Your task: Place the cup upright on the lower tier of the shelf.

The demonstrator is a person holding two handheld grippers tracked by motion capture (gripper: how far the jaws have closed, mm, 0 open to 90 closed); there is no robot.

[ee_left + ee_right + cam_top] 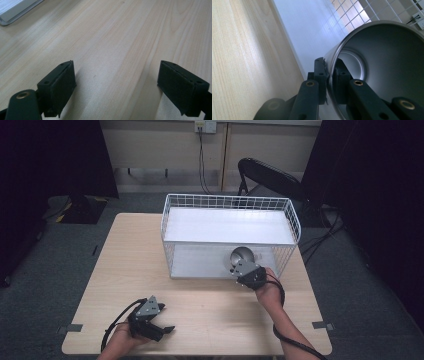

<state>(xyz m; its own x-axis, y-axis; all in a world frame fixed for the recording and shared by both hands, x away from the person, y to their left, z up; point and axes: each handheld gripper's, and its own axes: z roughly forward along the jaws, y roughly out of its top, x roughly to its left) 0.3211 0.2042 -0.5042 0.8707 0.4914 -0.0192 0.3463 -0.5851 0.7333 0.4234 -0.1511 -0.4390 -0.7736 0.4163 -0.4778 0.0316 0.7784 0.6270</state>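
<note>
- We see the right claw (pixel 329 75) clenched on the wall of a metal cup (pixel 384 62): one jaw outside the rim, the other inside, the thin steel pinched between them.
- From the high view, the cup (pixel 242 255) sits just ahead of the right claw (pixel 243 268), at the open front of the wire rack (pixel 295 220), over the rack's lower white shelf (pixel 200 262).
- In the right gripper view the cup lies tilted, its mouth turned back toward the claw; the white shelf runs beneath and beyond it, the rack's mesh farther off.
- We cannot tell whether the cup's base rests on the shelf or hangs just clear of it.
- The left claw (pixel 116 87) is released, jaws spread wide with nothing between them, low over the bare wooden surface (pixel 112 37); a white corner of the rack's base lies far off at its upper left.
- Step in hand, as we judge it: moving the cup at the lower shelf, either placing it in or taking it out; the frames do not say which.
- Next move calls for: righting the cup so it stands on its base, keeping the rim clear of the shelf above, and holding the pinch until the cup is settled.
</note>
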